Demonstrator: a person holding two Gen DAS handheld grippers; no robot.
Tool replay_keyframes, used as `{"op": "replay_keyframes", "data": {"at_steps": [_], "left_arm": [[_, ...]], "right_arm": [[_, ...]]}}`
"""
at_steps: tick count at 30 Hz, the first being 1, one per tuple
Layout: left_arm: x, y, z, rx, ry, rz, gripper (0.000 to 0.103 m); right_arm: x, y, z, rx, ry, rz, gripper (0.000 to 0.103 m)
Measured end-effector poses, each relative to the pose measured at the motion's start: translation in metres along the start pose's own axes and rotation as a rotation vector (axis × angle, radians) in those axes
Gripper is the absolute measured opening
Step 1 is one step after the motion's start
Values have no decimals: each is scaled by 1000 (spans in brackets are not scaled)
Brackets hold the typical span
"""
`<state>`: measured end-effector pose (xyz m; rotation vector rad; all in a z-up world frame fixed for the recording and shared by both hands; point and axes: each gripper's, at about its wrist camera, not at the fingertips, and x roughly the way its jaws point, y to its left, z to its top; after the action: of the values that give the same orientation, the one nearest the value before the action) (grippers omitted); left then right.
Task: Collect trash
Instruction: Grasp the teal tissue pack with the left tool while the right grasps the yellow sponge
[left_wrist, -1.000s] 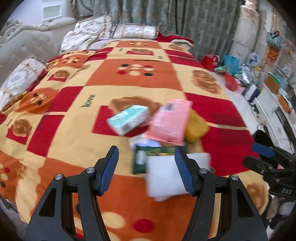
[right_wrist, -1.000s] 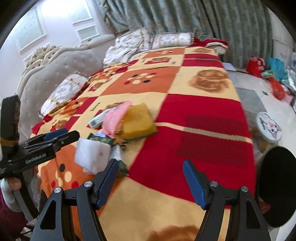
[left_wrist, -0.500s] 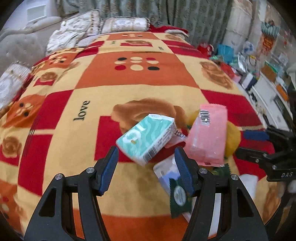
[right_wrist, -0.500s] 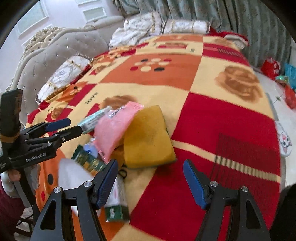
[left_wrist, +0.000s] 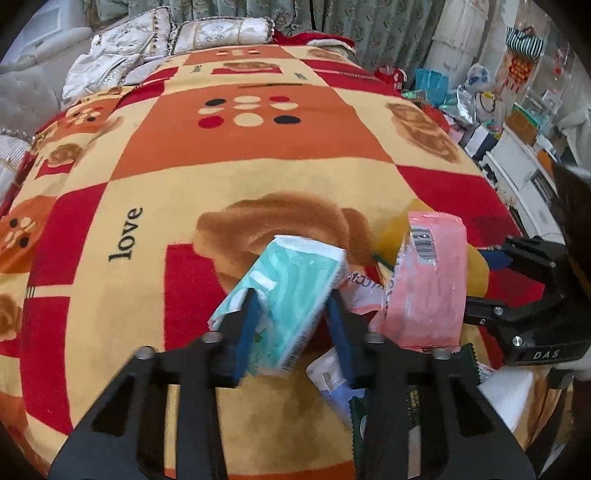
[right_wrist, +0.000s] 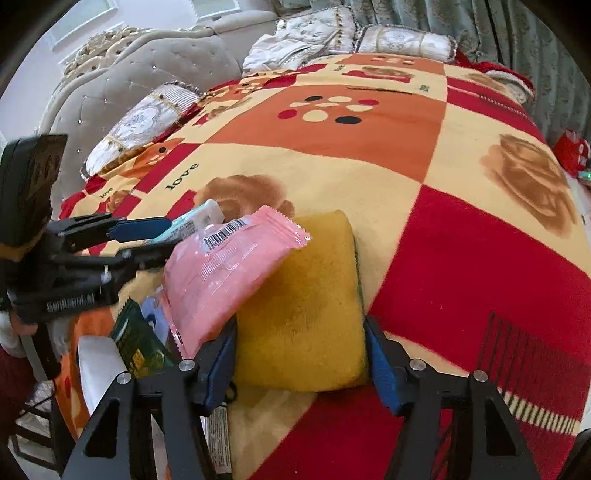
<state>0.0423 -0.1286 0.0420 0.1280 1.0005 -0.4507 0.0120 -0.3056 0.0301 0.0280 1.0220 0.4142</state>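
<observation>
- Left gripper (left_wrist: 291, 321): jaws just closed in, pinching soft teal tissue pack (left_wrist: 291, 295) on fleece blanket (left_wrist: 240, 177).
- Right gripper (right_wrist: 300, 356): jaws just narrowed, both pads pressed on spongy yellow pad (right_wrist: 306, 306).
- Glossy pink packet (right_wrist: 221, 273) at 10 o'clock overlapping pad; green wrapper (right_wrist: 136, 343) partly hidden.

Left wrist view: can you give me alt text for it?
The left tongs have just been closing and now squeeze a teal tissue pack on a red, orange and cream blanket. Right of it lies a pink packet, with the right tongs beyond it.
</observation>
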Motion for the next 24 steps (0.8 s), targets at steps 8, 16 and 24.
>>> {"op": "replay_keyframes", "data": {"at_steps": [8, 16, 24], "left_arm": [[-38, 6, 0, -77, -42, -1, 17], [-79, -15, -13, -108, -119, -36, 17], [-100, -33, -19, -110, -154, -24, 18]], "right_arm": [[-62, -20, -29, 61, -83, -81, 59], [-102, -29, -67, 134, -123, -92, 59], [-117, -25, -93, 166, -125, -75, 59]]}}
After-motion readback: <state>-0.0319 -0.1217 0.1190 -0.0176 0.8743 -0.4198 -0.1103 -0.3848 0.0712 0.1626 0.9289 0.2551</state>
